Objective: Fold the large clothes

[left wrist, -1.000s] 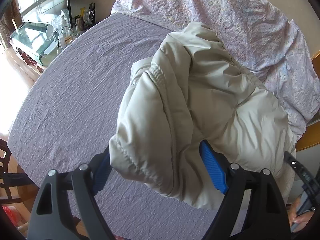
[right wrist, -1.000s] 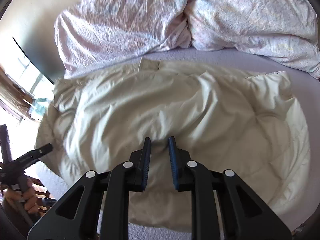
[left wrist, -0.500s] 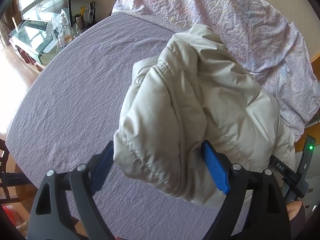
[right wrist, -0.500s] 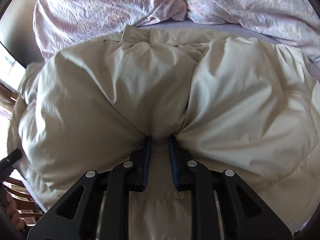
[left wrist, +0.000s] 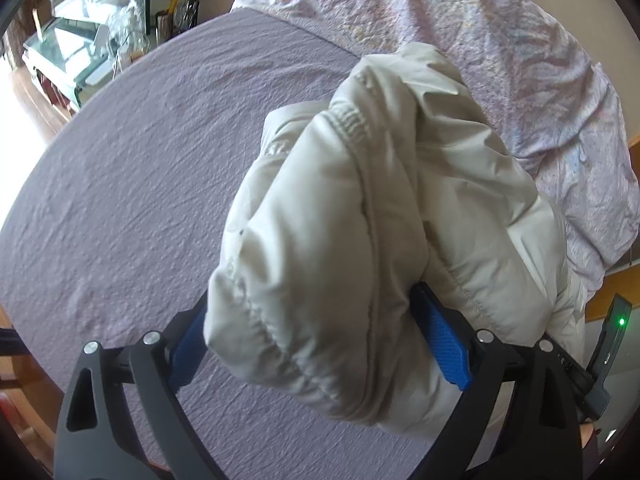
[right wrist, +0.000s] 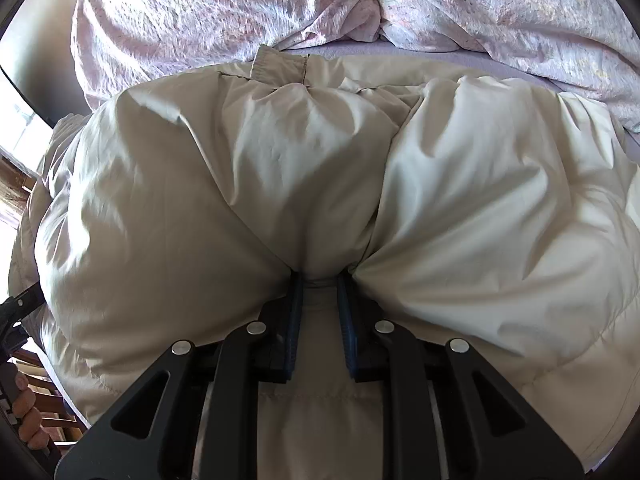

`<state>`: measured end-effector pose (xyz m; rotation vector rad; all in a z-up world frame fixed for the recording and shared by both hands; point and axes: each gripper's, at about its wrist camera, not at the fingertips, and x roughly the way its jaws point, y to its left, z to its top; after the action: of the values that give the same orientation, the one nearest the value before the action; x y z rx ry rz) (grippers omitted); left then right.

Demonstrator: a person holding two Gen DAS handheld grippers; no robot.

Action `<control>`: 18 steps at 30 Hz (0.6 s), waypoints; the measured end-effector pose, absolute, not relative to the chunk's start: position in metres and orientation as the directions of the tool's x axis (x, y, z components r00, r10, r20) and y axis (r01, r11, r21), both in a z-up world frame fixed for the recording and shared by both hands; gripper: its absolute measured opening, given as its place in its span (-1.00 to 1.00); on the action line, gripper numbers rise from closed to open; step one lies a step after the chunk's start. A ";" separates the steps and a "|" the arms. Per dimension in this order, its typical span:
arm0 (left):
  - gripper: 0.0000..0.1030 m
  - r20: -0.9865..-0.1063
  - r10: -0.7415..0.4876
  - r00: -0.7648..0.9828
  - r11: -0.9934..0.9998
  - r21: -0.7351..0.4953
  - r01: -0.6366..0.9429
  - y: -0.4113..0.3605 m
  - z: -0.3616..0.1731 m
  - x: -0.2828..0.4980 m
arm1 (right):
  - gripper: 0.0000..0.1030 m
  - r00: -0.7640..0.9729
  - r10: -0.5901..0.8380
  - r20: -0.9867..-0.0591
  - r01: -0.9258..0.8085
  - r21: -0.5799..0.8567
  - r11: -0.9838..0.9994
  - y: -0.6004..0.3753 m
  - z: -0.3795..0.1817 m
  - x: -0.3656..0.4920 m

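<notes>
A cream puffer jacket lies bunched on the lilac bed sheet, an elastic cuff uppermost. My left gripper straddles its near bulge. Its jaws are opening, and the padding swells between the blue pads and hides both tips. In the right wrist view the jacket fills the picture, its collar at the far edge. My right gripper is pushed into the jacket's middle, shut narrowly on a pinched fold, with padding billowing up on both sides.
A crumpled pink floral duvet lies along the far side of the bed. A glass-topped table with bottles stands beyond the bed's far left corner. The other gripper, its green light on, shows at the right. A hand shows at the lower left.
My right gripper sank into the jacket, whose padding rose around it and now fills the view. The left jaws spread a little wider around the bunched jacket.
</notes>
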<state>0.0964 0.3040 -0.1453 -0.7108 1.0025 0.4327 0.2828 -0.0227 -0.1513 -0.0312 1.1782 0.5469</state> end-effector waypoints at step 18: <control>-0.31 -0.834 -0.002 0.551 0.705 -0.392 -0.591 0.290 -0.136 0.107 | -0.62 0.270 0.392 -0.880 -0.436 0.251 0.864 -0.022 -0.151 0.283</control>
<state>0.1072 0.2904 -0.1356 -0.7232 0.9343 0.3871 0.2828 -0.0217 -0.1511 -0.0439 1.1713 0.5583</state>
